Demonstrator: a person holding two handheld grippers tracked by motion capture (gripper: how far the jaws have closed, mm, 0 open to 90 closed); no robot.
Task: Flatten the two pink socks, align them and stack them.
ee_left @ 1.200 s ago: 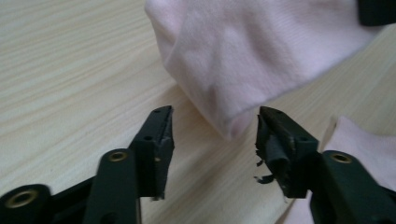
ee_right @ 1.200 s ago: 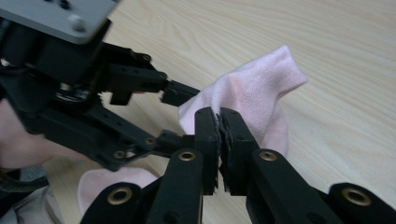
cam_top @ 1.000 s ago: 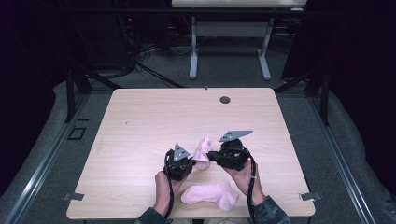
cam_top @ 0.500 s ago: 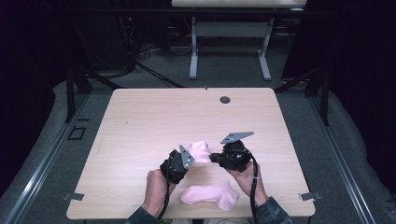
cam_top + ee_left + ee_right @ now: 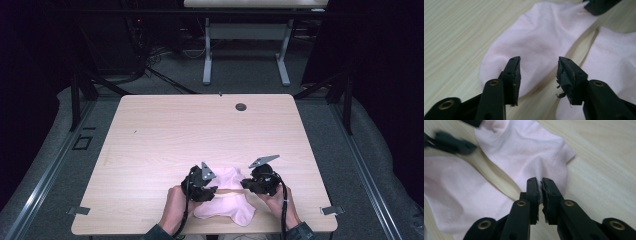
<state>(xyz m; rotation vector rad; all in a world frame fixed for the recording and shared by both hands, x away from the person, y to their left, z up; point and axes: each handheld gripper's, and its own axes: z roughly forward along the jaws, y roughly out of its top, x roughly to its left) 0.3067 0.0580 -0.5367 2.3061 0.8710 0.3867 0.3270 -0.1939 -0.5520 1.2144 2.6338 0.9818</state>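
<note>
In the high view both hands cover part of the two pink socks near the bench's near edge. The upper sock (image 5: 536,42) lies flat; the lower sock (image 5: 227,210) sits just beside it. The left gripper (image 5: 537,72) has just opened its fingers and let the upper sock go, while the right gripper (image 5: 540,188), now lower, pinches its edge

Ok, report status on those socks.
Left gripper just opened, released. Right gripper pinching far pink sock. Near pink sock flat beside. Nothing blocking.
</note>
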